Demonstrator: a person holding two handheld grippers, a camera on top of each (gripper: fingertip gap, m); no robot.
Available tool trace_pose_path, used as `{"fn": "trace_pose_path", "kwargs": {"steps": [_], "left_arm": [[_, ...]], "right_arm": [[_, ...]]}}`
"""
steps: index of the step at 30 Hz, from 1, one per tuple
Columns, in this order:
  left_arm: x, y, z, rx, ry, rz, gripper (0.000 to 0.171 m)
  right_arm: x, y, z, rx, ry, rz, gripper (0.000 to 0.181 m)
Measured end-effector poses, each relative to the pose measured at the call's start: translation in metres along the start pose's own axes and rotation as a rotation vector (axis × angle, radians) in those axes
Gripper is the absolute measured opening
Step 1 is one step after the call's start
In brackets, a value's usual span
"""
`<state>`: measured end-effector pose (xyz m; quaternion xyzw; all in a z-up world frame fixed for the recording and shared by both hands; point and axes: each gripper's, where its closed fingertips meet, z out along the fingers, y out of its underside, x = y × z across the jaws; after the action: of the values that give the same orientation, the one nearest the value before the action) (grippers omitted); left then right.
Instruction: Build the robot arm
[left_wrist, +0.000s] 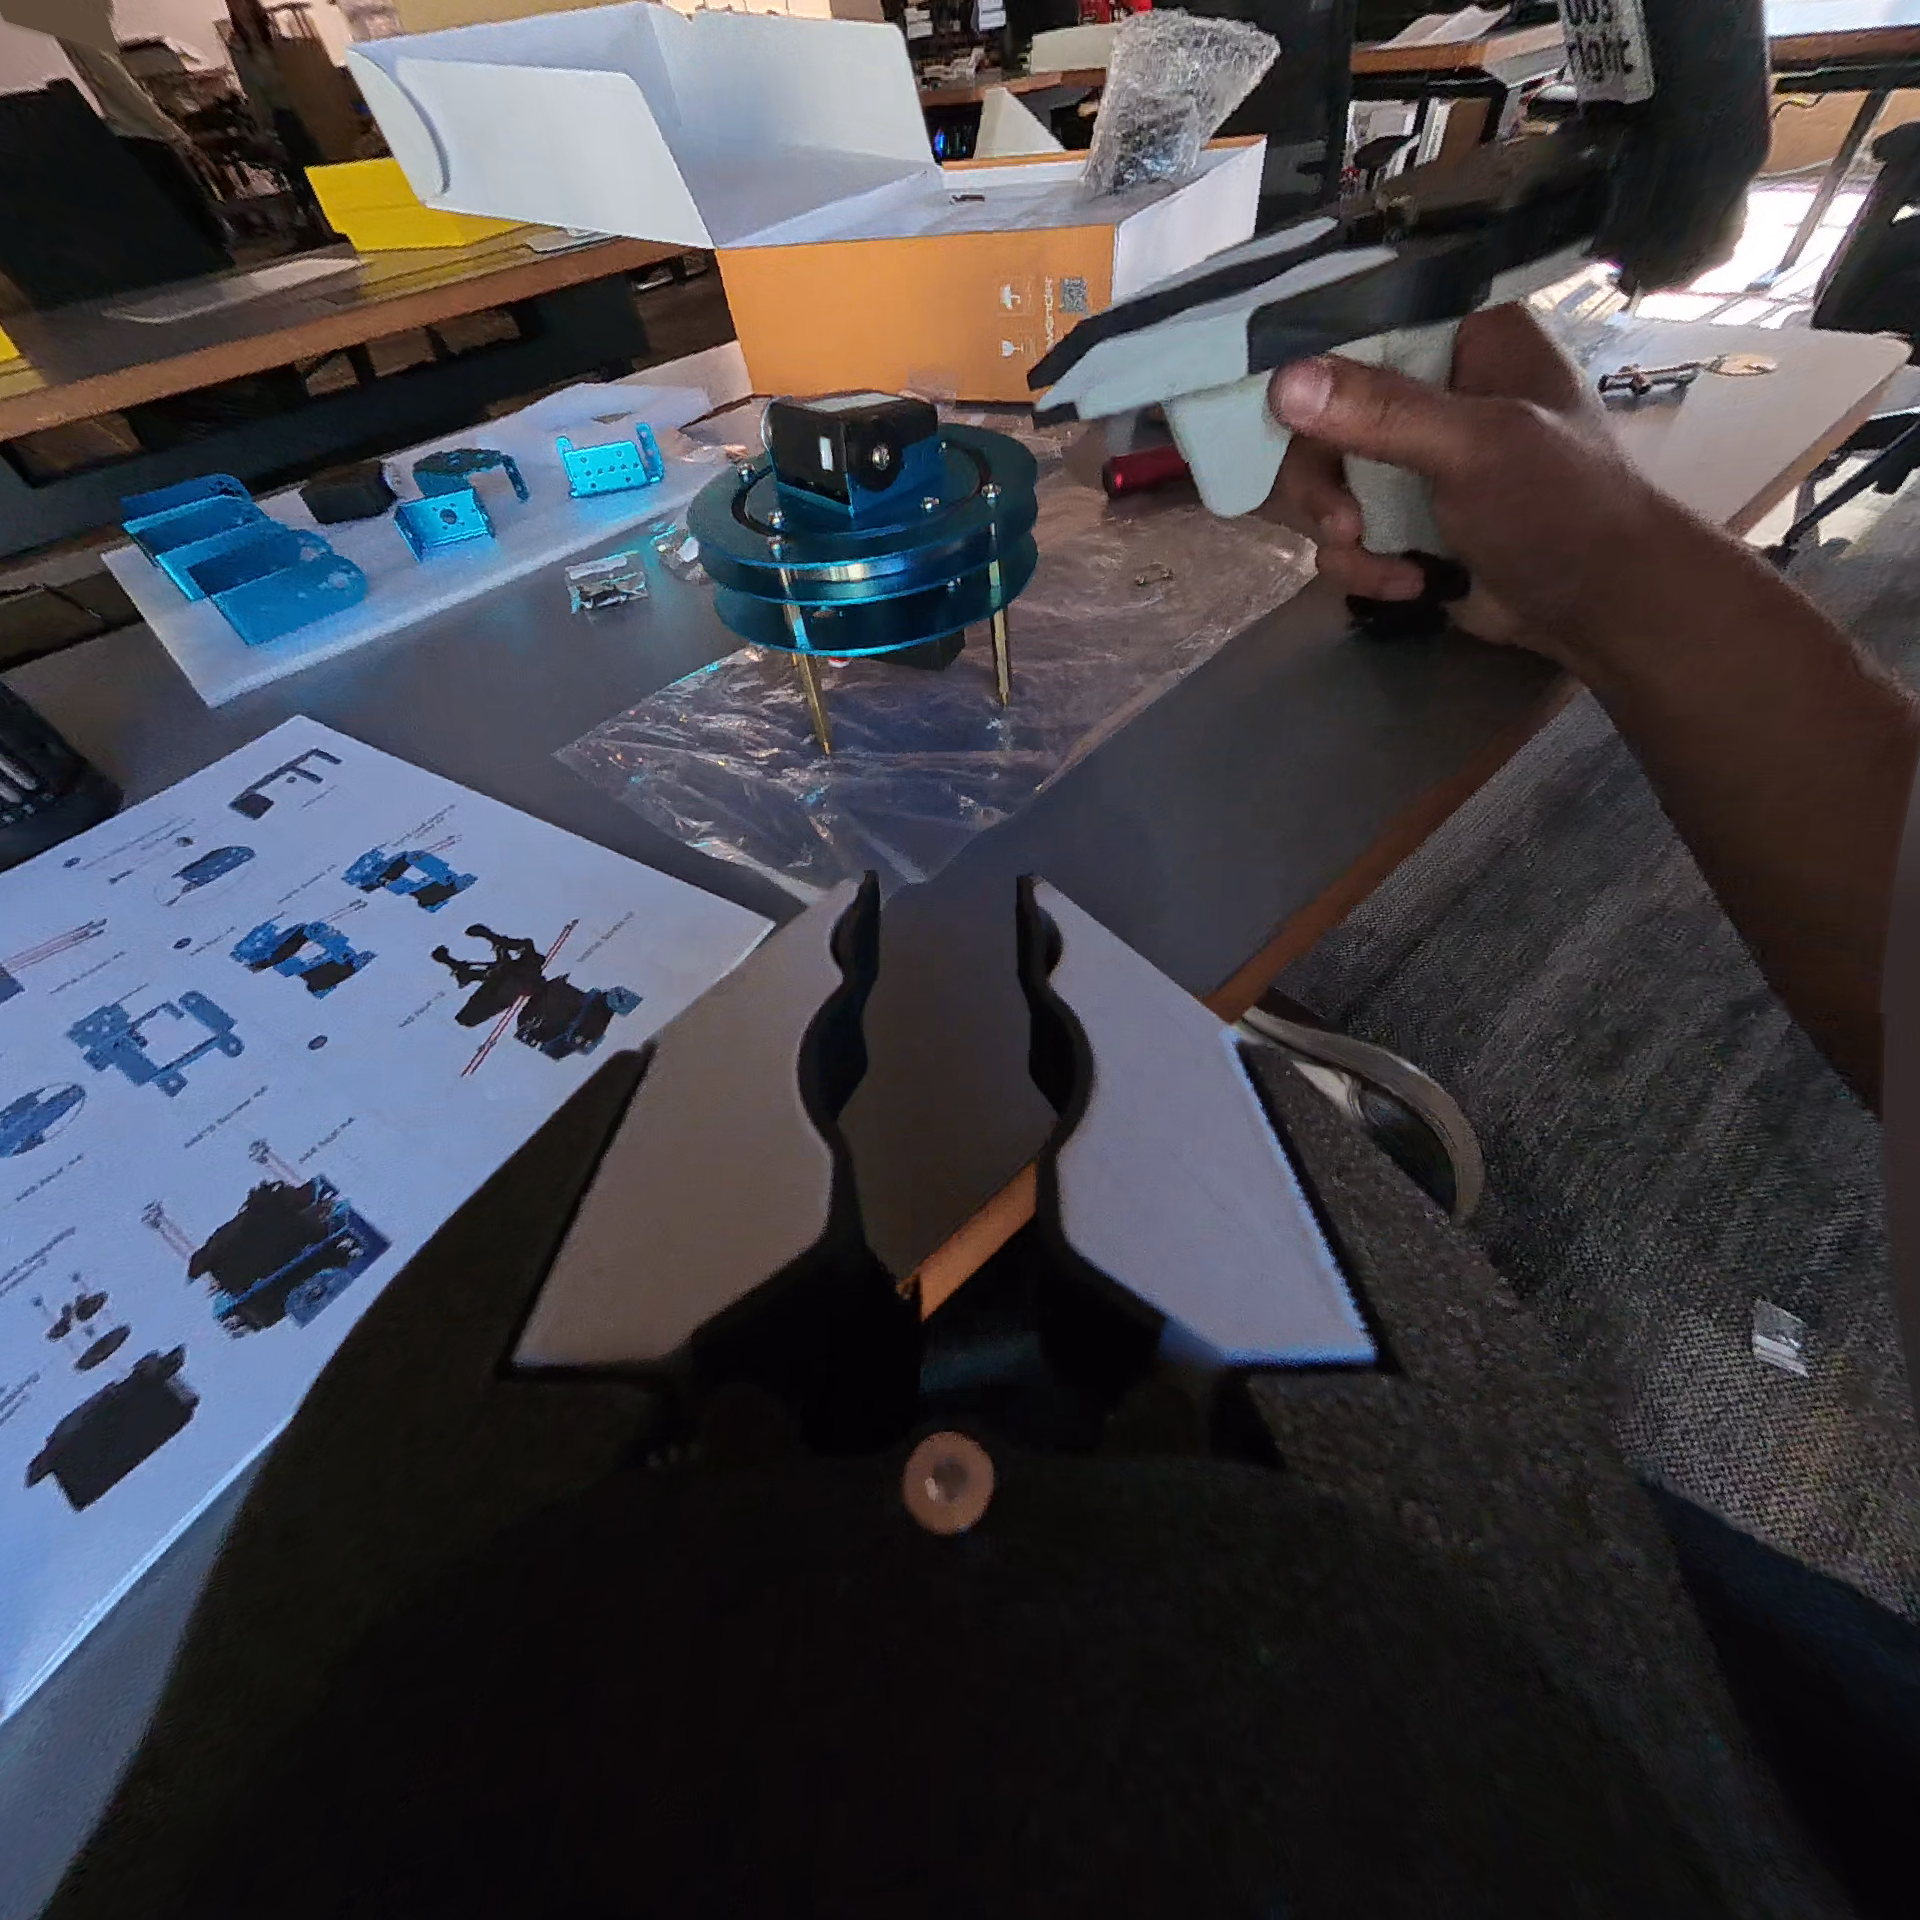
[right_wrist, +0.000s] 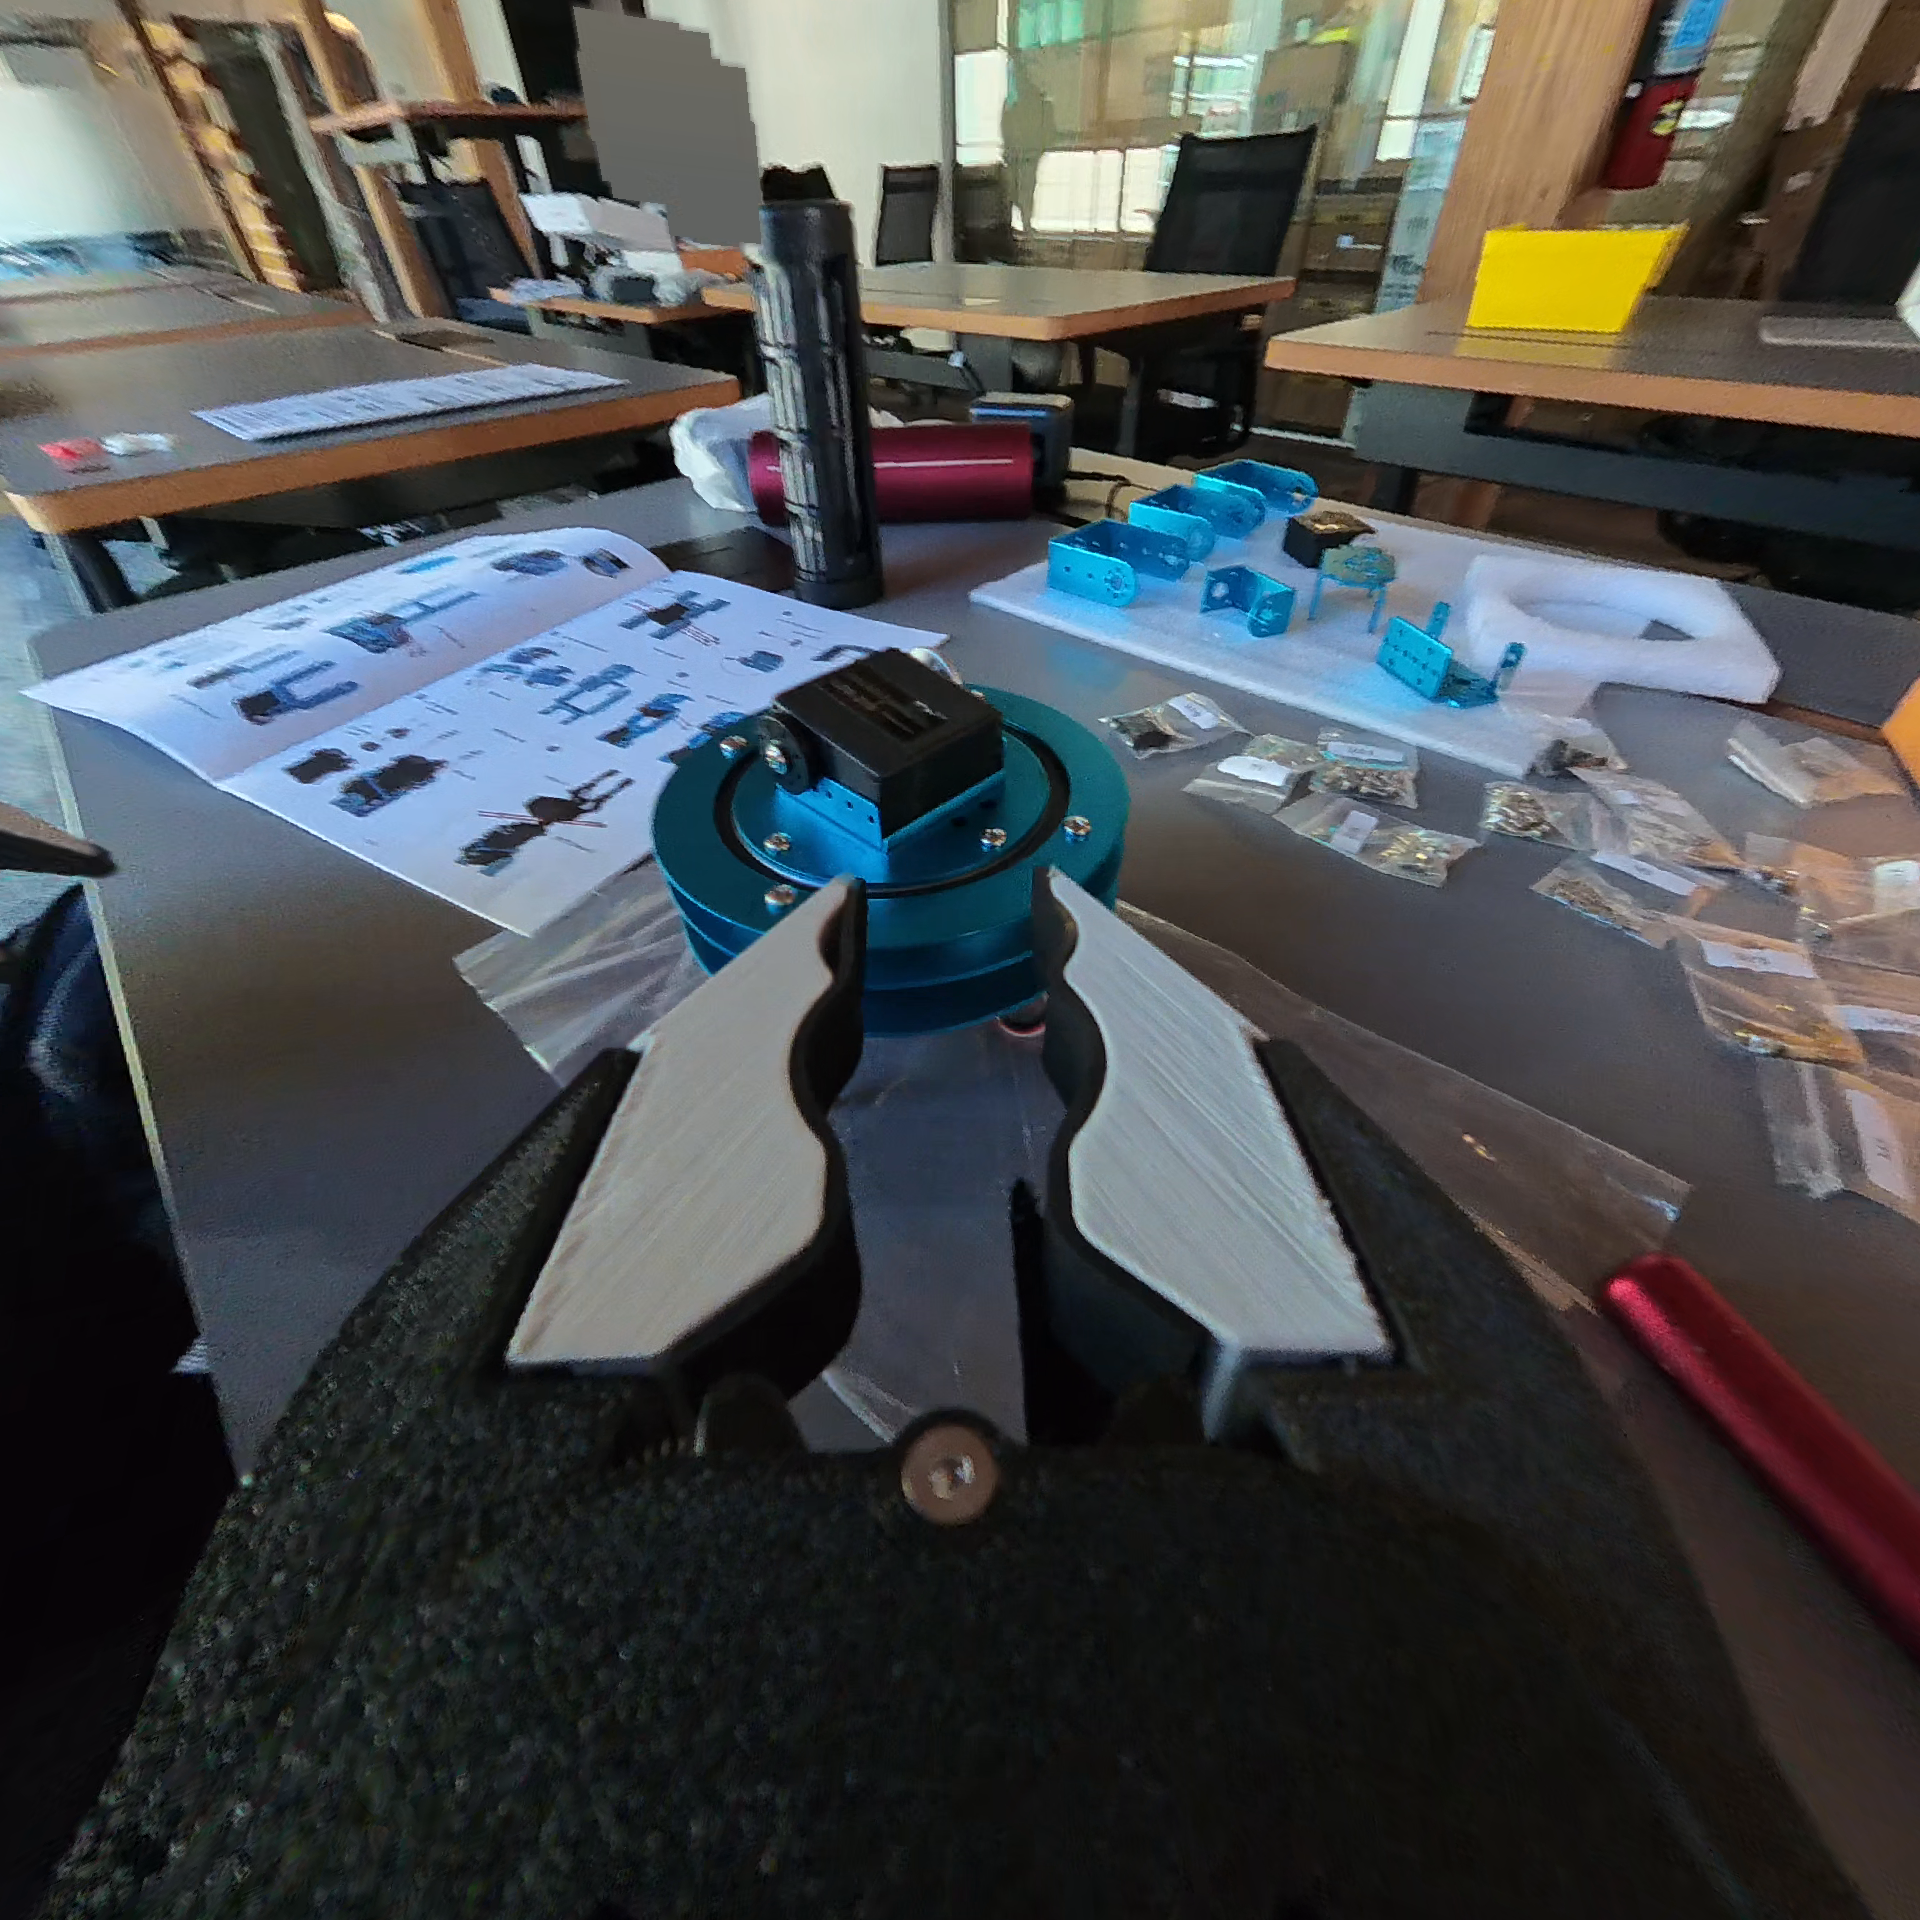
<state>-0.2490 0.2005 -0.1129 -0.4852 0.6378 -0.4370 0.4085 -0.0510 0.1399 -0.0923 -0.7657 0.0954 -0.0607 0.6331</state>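
Right wrist view: the right gripper (right_wrist: 951, 904) hangs with its jaws parted and empty, aimed straight at a blue round turntable base (right_wrist: 894, 862) that stands on brass legs over a clear plastic sheet (right_wrist: 1351, 1091). The base lies dead ahead of the fingertips, just beyond them and not touching; a black servo (right_wrist: 888, 727) sits tilted on top of it in a blue bracket. An open instruction booklet (right_wrist: 416, 675) lies to the left, blue metal brackets (right_wrist: 1195, 530) on white foam (right_wrist: 1621, 623) to the right, with small bags of hardware (right_wrist: 1351, 790) beside them. In the left wrist view the left gripper (left_wrist: 945, 894) hovers well back over the table's near edge (left_wrist: 1299, 935), its jaws likewise apart and holding nothing, so the right gripper is clearly the nearer. A hand (left_wrist: 1455, 468) holds that gripper up beside an open orange-and-white box (left_wrist: 914, 301).
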Motion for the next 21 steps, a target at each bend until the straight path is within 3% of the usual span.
{"fn": "trace_pose_path", "kwargs": {"steps": [5,8,14,17,19,21], "left_arm": [[-0.004,-0.013,0.019,0.004,0.033,-0.006,0.026],[-0.005,-0.013,0.031,-0.02,0.072,0.015,0.026],[0.0,-0.028,0.041,-0.004,0.116,0.148,0.025],[-0.002,-0.046,0.052,-0.01,0.159,0.196,0.025],[-0.007,-0.062,0.065,-0.011,0.192,0.21,0.024],[-0.023,-0.076,0.086,-0.001,0.151,0.277,0.025]], "right_arm": [[0.009,-0.006,-0.011,0.05,0.119,-0.048,0.022],[0.018,-0.007,-0.015,0.064,0.135,0.017,0.02],[0.015,-0.007,-0.018,0.092,0.006,0.187,0.027],[0.007,-0.001,-0.01,0.026,-0.056,0.204,0.026],[-0.006,-0.001,-0.002,-0.054,-0.191,0.222,0.025],[-0.017,-0.015,0.004,-0.155,-0.359,0.338,0.038]]}}
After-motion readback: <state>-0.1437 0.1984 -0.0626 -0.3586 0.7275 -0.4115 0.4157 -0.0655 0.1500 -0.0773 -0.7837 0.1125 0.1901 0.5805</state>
